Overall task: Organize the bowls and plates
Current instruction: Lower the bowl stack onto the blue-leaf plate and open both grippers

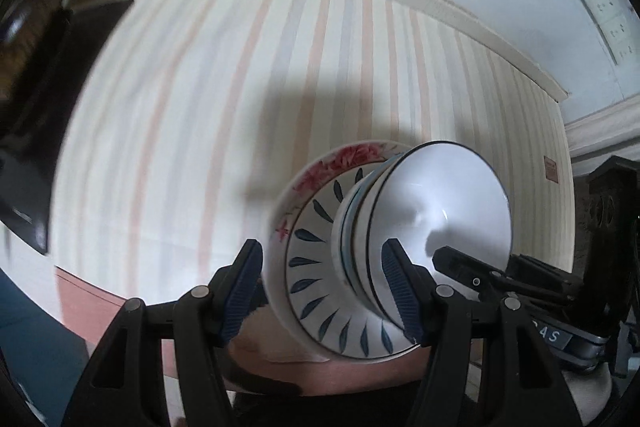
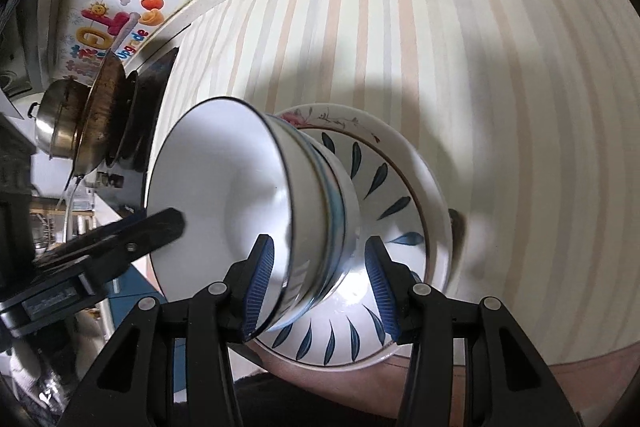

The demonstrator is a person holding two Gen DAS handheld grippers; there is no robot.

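Note:
A stack of dishes sits on the striped tablecloth: a flowered plate (image 1: 344, 157) at the bottom, a blue-leaf plate (image 1: 316, 267) on it, and nested white bowls (image 1: 444, 203) on top. The same stack shows in the right wrist view: flowered plate (image 2: 424, 163), leaf plate (image 2: 384, 183), bowls (image 2: 224, 195). My left gripper (image 1: 324, 295) spans the stack's edge, jaws around the plates and bowl bases. My right gripper (image 2: 322, 291) spans the stack from the other side, jaws around the bowls. Whether either squeezes is unclear.
The striped tablecloth (image 1: 224, 99) covers the table. A stove with a metal pot (image 2: 60, 123) and a dark wok (image 2: 108, 115) stands at the left in the right wrist view. A wall with a socket panel (image 1: 608, 23) lies behind the table.

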